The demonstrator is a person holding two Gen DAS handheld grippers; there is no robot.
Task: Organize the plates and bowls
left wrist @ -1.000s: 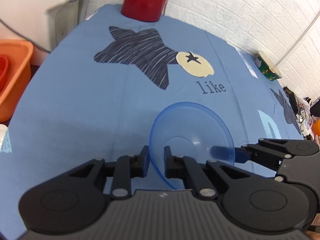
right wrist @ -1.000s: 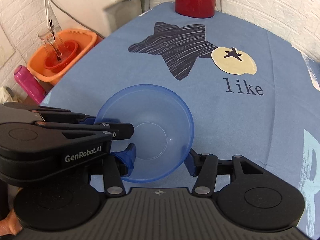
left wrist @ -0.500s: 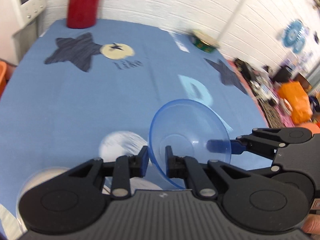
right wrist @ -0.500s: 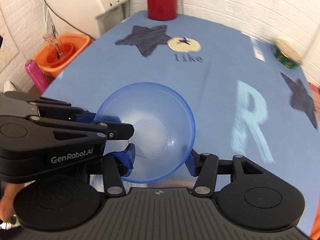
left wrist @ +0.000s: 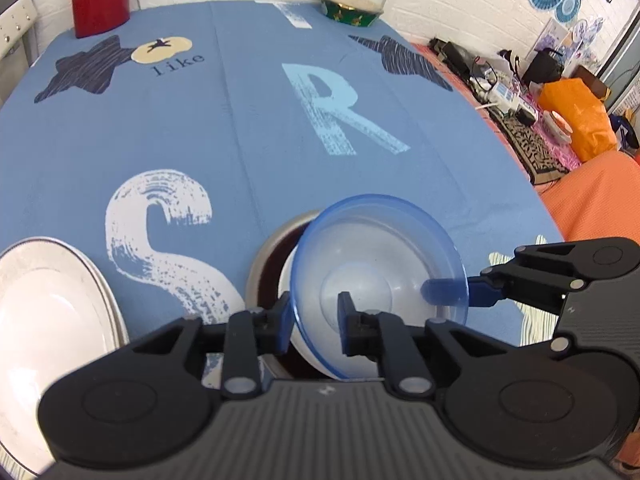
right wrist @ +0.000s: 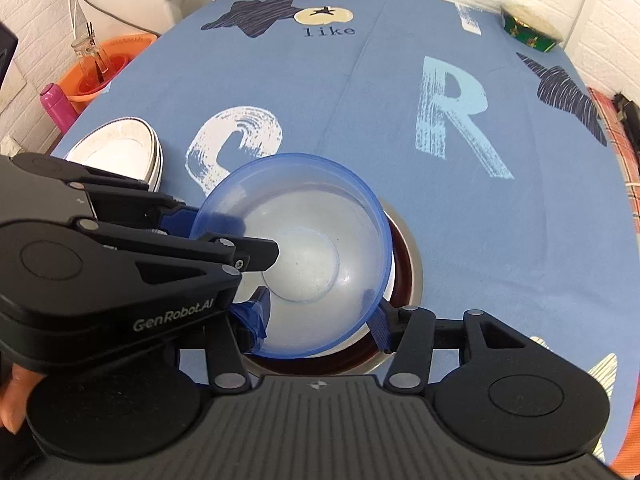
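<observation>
Together, left tongs [left wrist: 310, 322] and right tongs [right wrist: 320, 320] clamp opposite rims of the blue bowl [left wrist: 380, 276], steadying it over the nested bowls [right wrist: 404, 264] for stacking.

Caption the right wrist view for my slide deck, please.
Both claws, left and right, hold a blue bowl over a stack of bowls, plates at left.
</observation>
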